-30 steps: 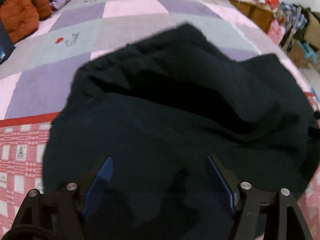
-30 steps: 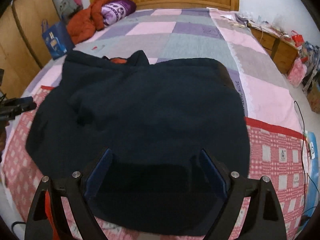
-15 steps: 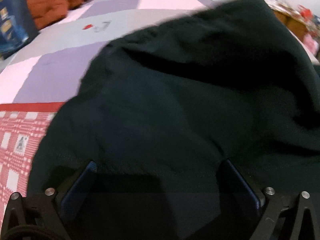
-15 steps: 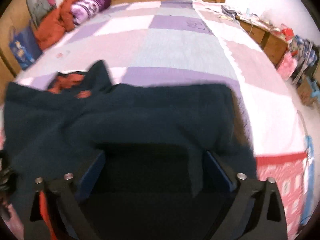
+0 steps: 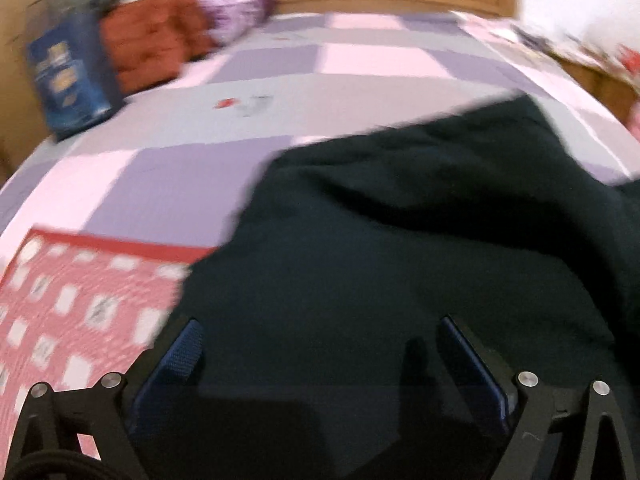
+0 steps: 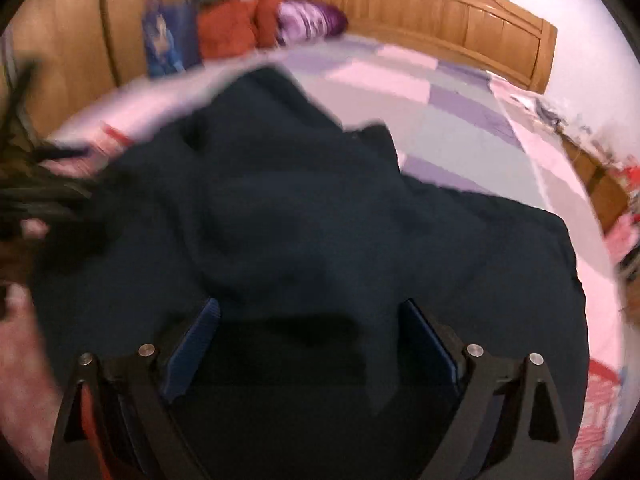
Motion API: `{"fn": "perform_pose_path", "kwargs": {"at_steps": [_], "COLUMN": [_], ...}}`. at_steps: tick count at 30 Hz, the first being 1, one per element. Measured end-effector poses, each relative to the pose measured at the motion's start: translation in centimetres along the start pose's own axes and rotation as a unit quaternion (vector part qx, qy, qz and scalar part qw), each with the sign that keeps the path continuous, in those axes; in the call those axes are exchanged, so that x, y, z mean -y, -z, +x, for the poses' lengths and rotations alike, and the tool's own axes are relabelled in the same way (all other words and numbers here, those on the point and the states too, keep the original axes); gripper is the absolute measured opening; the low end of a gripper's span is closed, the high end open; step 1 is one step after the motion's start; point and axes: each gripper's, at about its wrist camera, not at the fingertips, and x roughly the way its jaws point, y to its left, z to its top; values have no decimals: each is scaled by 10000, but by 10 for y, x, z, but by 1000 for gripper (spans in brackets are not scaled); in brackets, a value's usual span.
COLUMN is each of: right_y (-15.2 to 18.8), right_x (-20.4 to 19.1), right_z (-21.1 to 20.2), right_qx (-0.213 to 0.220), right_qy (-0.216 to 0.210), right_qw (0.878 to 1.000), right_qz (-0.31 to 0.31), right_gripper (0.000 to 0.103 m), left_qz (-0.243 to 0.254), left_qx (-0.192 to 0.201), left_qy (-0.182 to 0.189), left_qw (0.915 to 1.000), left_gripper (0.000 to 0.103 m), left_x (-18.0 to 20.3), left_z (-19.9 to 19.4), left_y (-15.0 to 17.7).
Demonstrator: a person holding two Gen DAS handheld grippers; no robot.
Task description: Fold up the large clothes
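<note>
The dark garment [image 5: 400, 248] lies rumpled on the bed [image 5: 280, 128], spread over the patchwork quilt of purple, grey and pink squares and over the red-and-white patterned cover [image 5: 80, 304] at the near end. In the right wrist view the same garment [image 6: 304, 220] is heaped in folds, with one flap reaching toward the headboard. The left claw [image 5: 320, 356] hangs over the near part of the cloth, its blue-padded jaws spread wide after just closing a little; fabric lies below them but nothing is pinched. The right claw [image 6: 312, 344] also stands wide apart above the cloth, its jaws likewise having just narrowed slightly, gripping nothing. Farther off, at the head of the bed, sit an orange bundle [image 5: 148, 40], a purple pillow [image 5: 236, 8] and a blue bag [image 5: 68, 76], before the wooden headboard [image 6: 432, 24]. Both views are blurred.
</note>
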Motion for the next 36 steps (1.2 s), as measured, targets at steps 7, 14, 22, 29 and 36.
{"fn": "perform_pose_path", "kwargs": {"at_steps": [7,14,22,29,36], "right_y": [-78,-48,-1,30,56], "right_x": [77,51,37,61,75], "right_z": [52,-4,-27,-67,-82], "right_qx": [-208,25,-102,8,-86], "right_qy": [878,217,-75,0,-37], "right_qw": [9865,9935,9929,9913,9874], "right_qz": [1367,1115,1180,1318,1577], "right_gripper": [101,102,102,102,102], "left_qz": [-798,-95,205,-921,-93], "left_qx": [332,153,118,-992,-1374], "left_qy": [-901,-672,635,808,1048], "left_qw": [9922,9976,9977,9875,9849], "left_gripper": [98,94,99,85,87], "left_x": [-77,-63,-27,-81,-42], "left_z": [4,31,22,73,87], "left_y": [-8,-26,-35,-41,-29]}}
